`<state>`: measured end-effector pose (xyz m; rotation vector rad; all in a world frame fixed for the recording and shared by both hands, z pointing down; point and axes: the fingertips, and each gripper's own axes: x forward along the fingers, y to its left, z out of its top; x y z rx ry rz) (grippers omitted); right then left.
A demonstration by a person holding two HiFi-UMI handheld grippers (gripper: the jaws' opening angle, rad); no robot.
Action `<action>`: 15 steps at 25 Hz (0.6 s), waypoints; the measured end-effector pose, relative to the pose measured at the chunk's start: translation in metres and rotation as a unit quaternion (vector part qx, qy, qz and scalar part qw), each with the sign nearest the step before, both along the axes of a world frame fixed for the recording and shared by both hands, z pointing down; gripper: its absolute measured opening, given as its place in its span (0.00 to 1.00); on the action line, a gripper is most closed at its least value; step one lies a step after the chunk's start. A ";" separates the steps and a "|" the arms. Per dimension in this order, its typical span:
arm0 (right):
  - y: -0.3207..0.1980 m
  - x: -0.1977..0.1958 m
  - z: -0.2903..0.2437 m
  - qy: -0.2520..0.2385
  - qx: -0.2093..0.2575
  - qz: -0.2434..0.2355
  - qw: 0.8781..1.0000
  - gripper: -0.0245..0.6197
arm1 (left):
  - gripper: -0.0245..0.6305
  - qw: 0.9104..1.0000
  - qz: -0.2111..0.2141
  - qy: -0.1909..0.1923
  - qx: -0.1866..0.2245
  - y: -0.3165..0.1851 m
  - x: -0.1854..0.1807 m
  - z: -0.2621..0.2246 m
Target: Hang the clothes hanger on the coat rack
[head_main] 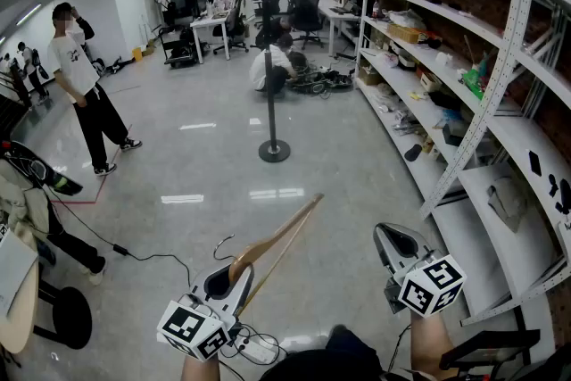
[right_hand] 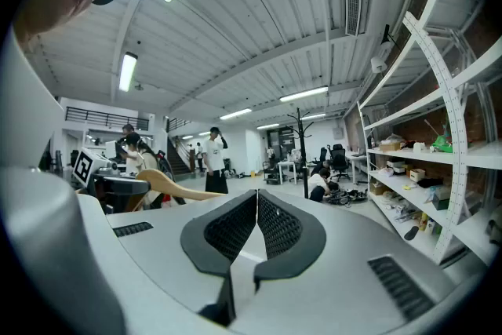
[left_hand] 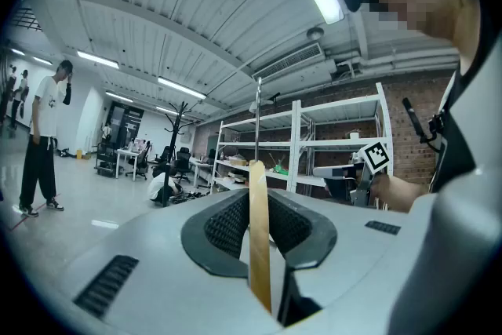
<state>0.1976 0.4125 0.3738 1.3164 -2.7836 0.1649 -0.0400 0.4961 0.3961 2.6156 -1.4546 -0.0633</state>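
A wooden clothes hanger (head_main: 278, 238) with a metal hook (head_main: 222, 243) slants up to the right from my left gripper (head_main: 228, 270), which is shut on its lower end. In the left gripper view the hanger's wood (left_hand: 259, 235) stands edge-on, pinched between the two pads. My right gripper (head_main: 393, 238) floats to the right of the hanger with its jaws shut and nothing in them; its own view shows the pads (right_hand: 267, 220) meeting. The black coat rack (head_main: 269, 40) stands far ahead on the grey floor, also seen as the coat rack (right_hand: 303, 149) in the right gripper view.
White metal shelving (head_main: 464, 58) with clutter runs along the right. A person (head_main: 272, 67) crouches just behind the rack; another person (head_main: 85, 85) stands at left. A black cable (head_main: 134, 254) and a stool (head_main: 62, 317) lie near my left side. Desks and chairs fill the far end.
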 end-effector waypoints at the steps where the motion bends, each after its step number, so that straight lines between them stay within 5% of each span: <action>1: -0.005 -0.001 0.000 0.000 0.000 0.000 1.000 0.05 | 0.12 1.000 0.000 0.001 0.000 -0.005 -0.002 -0.001; 15: -0.157 -0.005 0.006 -0.021 0.007 -0.042 0.999 0.05 | 0.12 1.000 -0.021 -0.016 -0.003 -0.147 0.009 0.001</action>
